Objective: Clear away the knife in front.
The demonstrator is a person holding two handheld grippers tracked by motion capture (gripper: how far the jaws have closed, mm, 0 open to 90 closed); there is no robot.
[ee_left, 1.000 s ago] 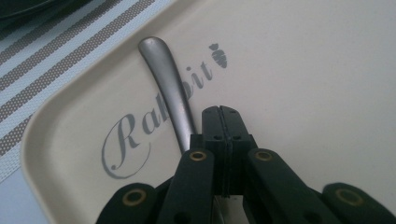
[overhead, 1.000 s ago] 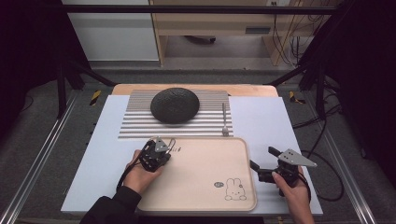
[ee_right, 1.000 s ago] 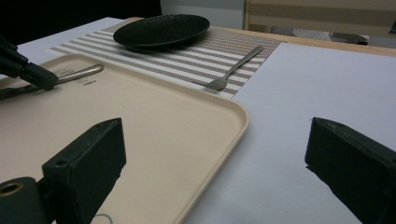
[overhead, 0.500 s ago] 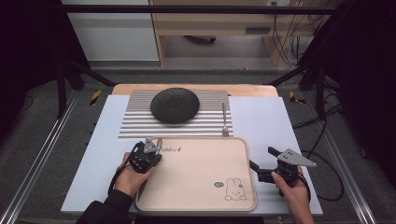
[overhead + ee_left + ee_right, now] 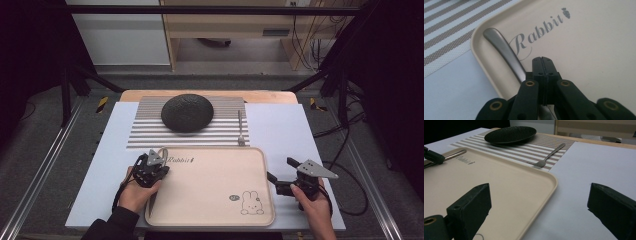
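Left gripper (image 5: 542, 61) shifted to tray (image 5: 215, 200) corner, clamped on knife (image 5: 504, 53), right gripper (image 5: 539, 202) apart

The tray (image 5: 215, 190) is cream with a small bunny picture and grey "Rabbit" writing. The mat (image 5: 145, 132) at 12 o'clock has grey and white stripes. The plate (image 5: 187, 112) is black.

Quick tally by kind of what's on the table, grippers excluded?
Tray: 1
Striped placemat: 1
Dark plate: 1
Fork: 1
Metal utensil, handle showing, other end hidden, in the shut left gripper: 1
Total: 5
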